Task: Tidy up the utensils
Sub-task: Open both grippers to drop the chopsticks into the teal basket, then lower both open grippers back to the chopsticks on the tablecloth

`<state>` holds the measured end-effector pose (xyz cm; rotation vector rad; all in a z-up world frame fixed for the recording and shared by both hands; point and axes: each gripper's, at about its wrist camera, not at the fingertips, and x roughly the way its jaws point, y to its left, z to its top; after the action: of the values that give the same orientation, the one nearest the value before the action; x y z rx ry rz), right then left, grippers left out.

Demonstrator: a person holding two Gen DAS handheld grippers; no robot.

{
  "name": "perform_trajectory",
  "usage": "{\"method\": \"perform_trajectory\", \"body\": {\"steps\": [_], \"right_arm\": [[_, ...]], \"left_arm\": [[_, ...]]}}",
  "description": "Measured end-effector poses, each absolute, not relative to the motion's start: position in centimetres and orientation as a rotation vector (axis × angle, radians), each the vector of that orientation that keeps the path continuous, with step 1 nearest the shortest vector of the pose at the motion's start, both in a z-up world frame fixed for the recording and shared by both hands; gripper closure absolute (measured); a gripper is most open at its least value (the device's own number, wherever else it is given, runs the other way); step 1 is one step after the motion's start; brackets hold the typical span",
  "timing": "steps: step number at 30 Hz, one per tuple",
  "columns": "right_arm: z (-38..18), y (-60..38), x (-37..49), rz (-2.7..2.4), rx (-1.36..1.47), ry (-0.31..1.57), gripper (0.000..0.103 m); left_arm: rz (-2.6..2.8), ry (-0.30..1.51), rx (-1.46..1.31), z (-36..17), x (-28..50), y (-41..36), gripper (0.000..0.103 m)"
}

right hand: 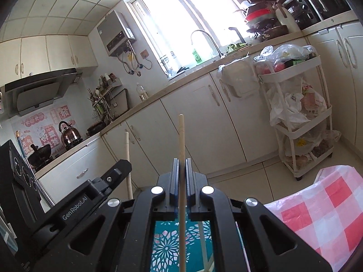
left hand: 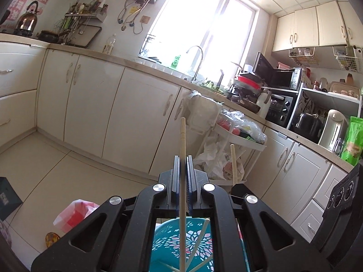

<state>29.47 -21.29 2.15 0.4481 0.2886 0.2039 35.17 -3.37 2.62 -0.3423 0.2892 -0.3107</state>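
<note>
Each gripper, left gripper [left hand: 182, 158] and right gripper [right hand: 181, 161], pinches one upright chopstick [left hand: 182, 140] [right hand: 181, 136] between narrow fingers, so slack grip likely lets either pivot or drop toward the teal basket [left hand: 197, 244].

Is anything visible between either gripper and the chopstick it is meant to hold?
No. The left gripper is shut on a chopstick, and the right gripper on another chopstick; nothing sits between.

Setting: domestic kitchen. Cream cabinet doors [left hand: 140, 117] run under a beige stone surface [left hand: 127, 60]. Curved chrome tap [left hand: 197, 59] stands before the bright window [left hand: 204, 22]. Steel kettle [right hand: 69, 133] sits on the hob below a grey extractor hood [right hand: 40, 90]; black toaster oven [left hand: 281, 108] beside stacked pans.
</note>
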Motion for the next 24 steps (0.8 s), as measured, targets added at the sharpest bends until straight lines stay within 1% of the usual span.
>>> {"method": "perform_trajectory", "body": {"steps": [5,10,12,14,15,17,18,19,20,21,23,24], "right_arm": [[2.0,-21.4,29.5,0.193,0.430,0.283,0.097],[0.9,-20.7,28.9,0.219,0.406,0.317,0.096],[0.3,-20.9,28.7,0.222,0.422,0.339,0.089],[-0.3,-21.4,28.4,0.214,0.444,0.355,0.087],[-0.4,-21.7,28.1,0.208,0.455,0.363,0.085],[-0.4,-22.5,27.2,0.196,0.478,0.371,0.079],[-0.3,-23.0,26.6,0.191,0.485,0.370,0.076],[-0.1,-23.3,25.9,0.189,0.487,0.368,0.075],[0.1,-23.7,24.9,0.185,0.490,0.365,0.072],[0.3,-24.1,24.0,0.179,0.491,0.363,0.068],[0.6,-24.9,21.9,0.163,0.495,0.363,0.067],[0.7,-25.3,20.7,0.155,0.496,0.364,0.065]], "left_arm": [[-0.296,0.294,-0.327,1.6,35.0,-3.6,0.098],[-0.308,0.321,-0.301,1.0,34.3,-3.7,0.098],[-0.316,0.350,-0.293,0.7,34.2,-3.7,0.098],[-0.318,0.374,-0.283,0.5,33.9,-3.6,0.096],[-0.317,0.381,-0.280,0.5,33.7,-3.6,0.094],[-0.308,0.396,-0.280,0.5,33.0,-3.1,0.080],[-0.300,0.399,-0.283,0.5,32.4,-2.6,0.077],[-0.295,0.401,-0.284,0.5,31.9,-2.3,0.071],[-0.287,0.403,-0.283,0.5,31.2,-1.9,0.067],[-0.279,0.406,-0.281,0.5,30.4,-1.5,0.065],[-0.259,0.412,-0.287,0.4,28.8,-0.6,0.059],[-0.251,0.417,-0.289,0.4,28.0,-0.2,0.058]]}}
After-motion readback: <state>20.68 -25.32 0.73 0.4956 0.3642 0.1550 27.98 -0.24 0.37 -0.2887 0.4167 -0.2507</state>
